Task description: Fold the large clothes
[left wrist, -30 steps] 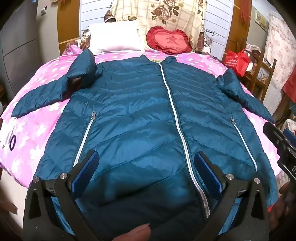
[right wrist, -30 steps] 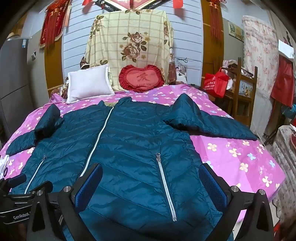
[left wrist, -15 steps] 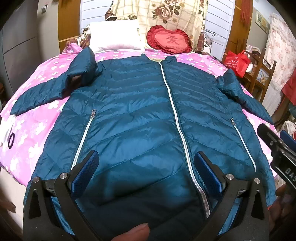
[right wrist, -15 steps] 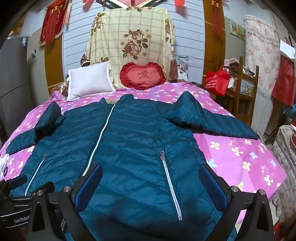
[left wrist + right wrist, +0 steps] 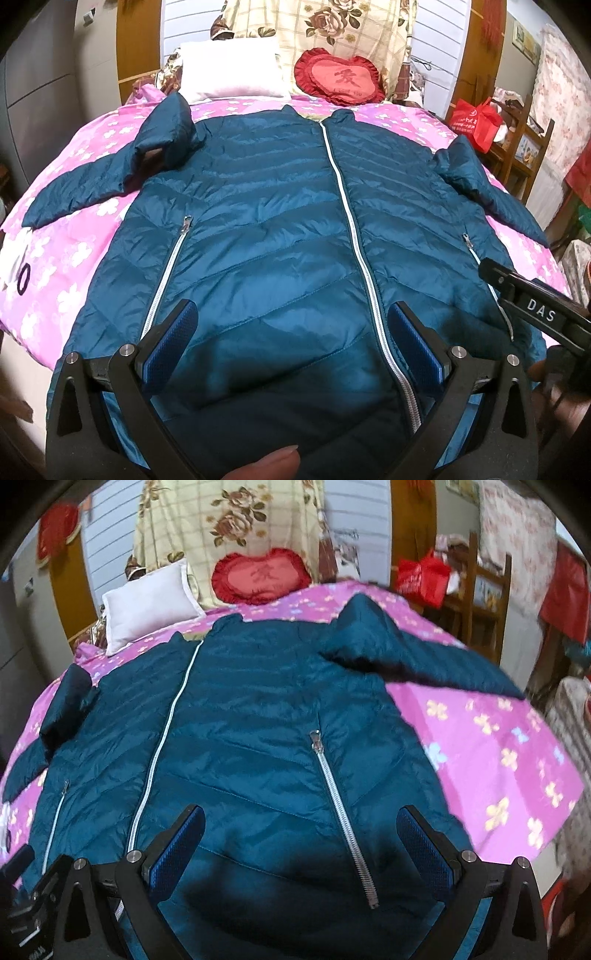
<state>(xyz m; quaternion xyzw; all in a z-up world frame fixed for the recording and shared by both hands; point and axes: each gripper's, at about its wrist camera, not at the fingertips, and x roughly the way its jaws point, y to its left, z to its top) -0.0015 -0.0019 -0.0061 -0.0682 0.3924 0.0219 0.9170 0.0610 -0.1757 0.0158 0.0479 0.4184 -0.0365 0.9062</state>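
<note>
A teal quilted down jacket [image 5: 266,221] lies front up and zipped on the pink flowered bed [image 5: 74,258], sleeves spread to both sides. It also shows in the right wrist view [image 5: 258,746]. My left gripper [image 5: 291,343] is open over the jacket's hem, straddling the left front panel beside the centre zipper [image 5: 351,229]. My right gripper [image 5: 299,842] is open over the hem at the right pocket zipper [image 5: 343,819]. The right gripper's body [image 5: 535,314] shows at the right edge of the left wrist view. The hem itself is hidden under the grippers.
A white pillow [image 5: 229,70] and a red heart cushion [image 5: 340,79] lie at the bed's head. A red bag [image 5: 476,123] sits on wooden furniture to the right of the bed. A grey cabinet [image 5: 40,74] stands to the left.
Both grippers have moved forward and lower over the jacket's hem. The right wrist view has tilted and swung a little. Both stay open.
</note>
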